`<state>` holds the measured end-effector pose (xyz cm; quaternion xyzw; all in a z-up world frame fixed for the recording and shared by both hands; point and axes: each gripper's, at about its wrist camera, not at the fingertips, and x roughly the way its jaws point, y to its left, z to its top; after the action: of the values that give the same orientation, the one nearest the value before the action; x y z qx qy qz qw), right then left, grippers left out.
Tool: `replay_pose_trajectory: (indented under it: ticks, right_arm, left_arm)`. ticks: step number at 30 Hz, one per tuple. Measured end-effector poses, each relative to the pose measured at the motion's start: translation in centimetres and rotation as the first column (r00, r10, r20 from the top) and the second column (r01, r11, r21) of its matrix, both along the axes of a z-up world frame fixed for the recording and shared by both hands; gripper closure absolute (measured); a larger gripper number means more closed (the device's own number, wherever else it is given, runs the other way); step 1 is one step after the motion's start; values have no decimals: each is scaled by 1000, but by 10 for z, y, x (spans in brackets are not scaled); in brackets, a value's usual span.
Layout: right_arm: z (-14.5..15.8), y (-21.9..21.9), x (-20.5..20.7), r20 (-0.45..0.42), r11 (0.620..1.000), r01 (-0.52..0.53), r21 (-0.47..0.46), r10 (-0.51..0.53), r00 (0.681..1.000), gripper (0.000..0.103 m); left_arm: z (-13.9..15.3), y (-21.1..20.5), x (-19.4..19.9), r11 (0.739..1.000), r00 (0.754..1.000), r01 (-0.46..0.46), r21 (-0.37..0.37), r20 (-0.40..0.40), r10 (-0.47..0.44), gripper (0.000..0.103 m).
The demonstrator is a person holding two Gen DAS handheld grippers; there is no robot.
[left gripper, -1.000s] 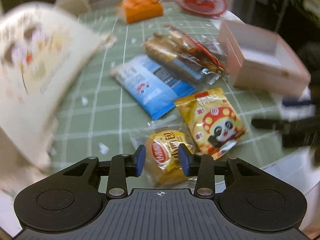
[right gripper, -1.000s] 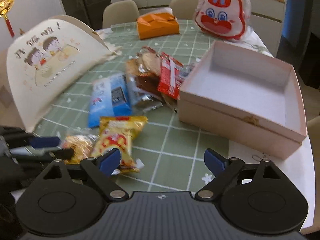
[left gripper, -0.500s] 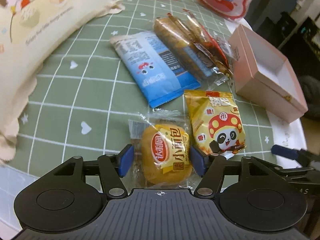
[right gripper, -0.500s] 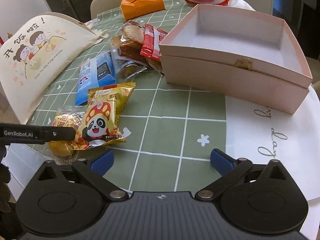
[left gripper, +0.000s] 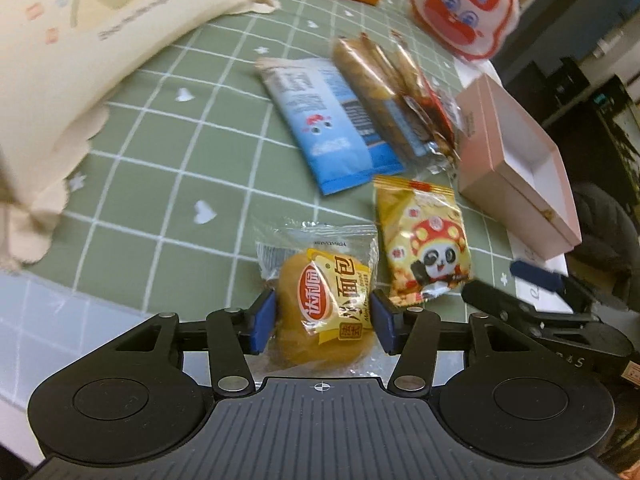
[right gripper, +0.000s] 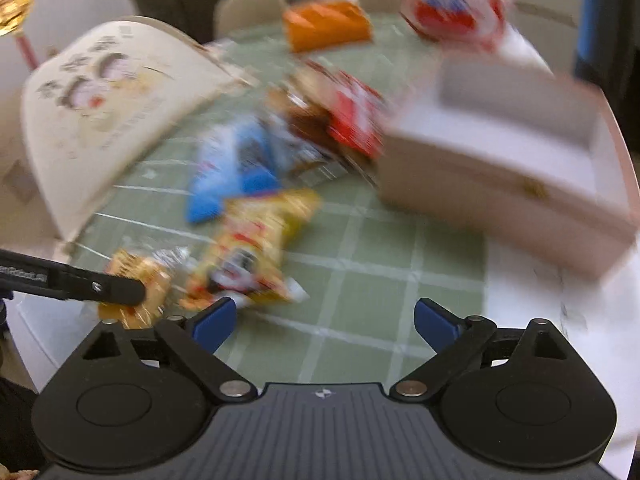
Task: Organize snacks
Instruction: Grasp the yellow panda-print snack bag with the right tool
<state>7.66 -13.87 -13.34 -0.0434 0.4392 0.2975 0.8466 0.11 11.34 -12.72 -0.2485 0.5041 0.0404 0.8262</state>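
Left gripper (left gripper: 322, 320) pads sit against both sides of the bread bun packet (left gripper: 326, 300), low centre of frame on the worktop (left gripper: 160, 168), apparently clamping it. Risks: slick wrapper slipping out, soft bun squashing. Right gripper (right gripper: 322, 322) gapes wide, empty; its view is blurred. Pink box (left gripper: 516, 168), right, looks empty.

Tabletop (left gripper: 168, 152): sage green, white grid lines, scattered white hearts. Bread packet (left gripper: 324, 304), lower centre: clear wrap, golden-brown bun, yellow label with red oval. Panda packet (left gripper: 424, 244), to its right: yellow, red-capped panda figure. Long packet (left gripper: 332, 128), centre: blue and white. Box (left gripper: 516, 168), right: pale pink outside, white inside. Bag (left gripper: 464, 4), upper right: white with red rabbit face. Left claw (left gripper: 322, 322) and right claw (right gripper: 322, 320): black, blue pads.
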Motion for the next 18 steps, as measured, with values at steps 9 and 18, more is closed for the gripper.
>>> replay_pose_trajectory:
  ticks: [9,18]
  right_arm:
    - [-13,86,25,63,990,-69,-120,77,995,27]
    - [16,23,-3,-9,991,-100,-90,99,995,51]
  left_arm:
    - [4,-3,-6,1000,1000,29,7,-12,-29,47]
    - [5,-58,14,970,970,240,-30,-34,-241,47]
